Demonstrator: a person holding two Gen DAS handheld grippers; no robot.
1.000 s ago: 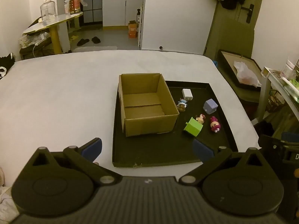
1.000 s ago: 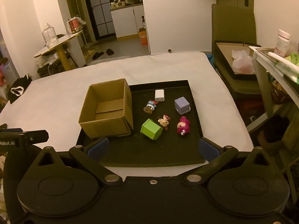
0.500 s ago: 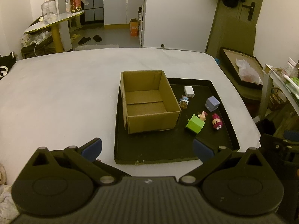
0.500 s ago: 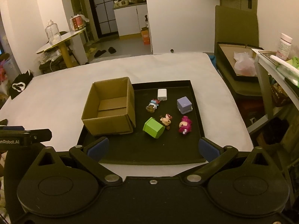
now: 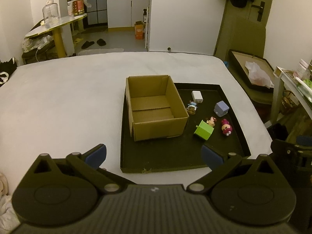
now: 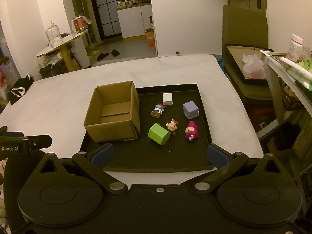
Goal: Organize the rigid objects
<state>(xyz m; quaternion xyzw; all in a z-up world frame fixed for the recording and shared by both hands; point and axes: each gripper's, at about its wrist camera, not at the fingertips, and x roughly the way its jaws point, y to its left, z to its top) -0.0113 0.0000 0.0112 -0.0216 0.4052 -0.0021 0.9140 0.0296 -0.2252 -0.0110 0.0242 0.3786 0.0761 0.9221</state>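
A black tray [image 5: 175,156] [image 6: 148,159] lies on a white table. An open, empty cardboard box [image 5: 156,107] [image 6: 115,113] stands in its left half. To the box's right lie a green cube [image 5: 203,130] [image 6: 159,133], a lilac cube [image 5: 221,108] [image 6: 190,108], a white charger [image 5: 197,96] [image 6: 167,99], a pink figure [image 5: 226,126] [image 6: 191,131], a tan figure [image 5: 211,121] [image 6: 171,125] and a blue-capped figure [image 5: 192,106] [image 6: 158,110]. My left gripper [image 5: 154,154] and right gripper [image 6: 159,155] are both open and empty, held back over the tray's near edge.
The white table [image 5: 58,101] spreads wide to the left. A chair holding a flat box with a plastic bag [image 6: 251,66] and a cluttered shelf [image 6: 292,58] stand to the right. A small round table with a jug [image 6: 58,42] stands far left.
Both grippers have pulled back and risen a little, so tray and box look smaller and farther. Nothing on the tray has moved. Both grippers stay open.
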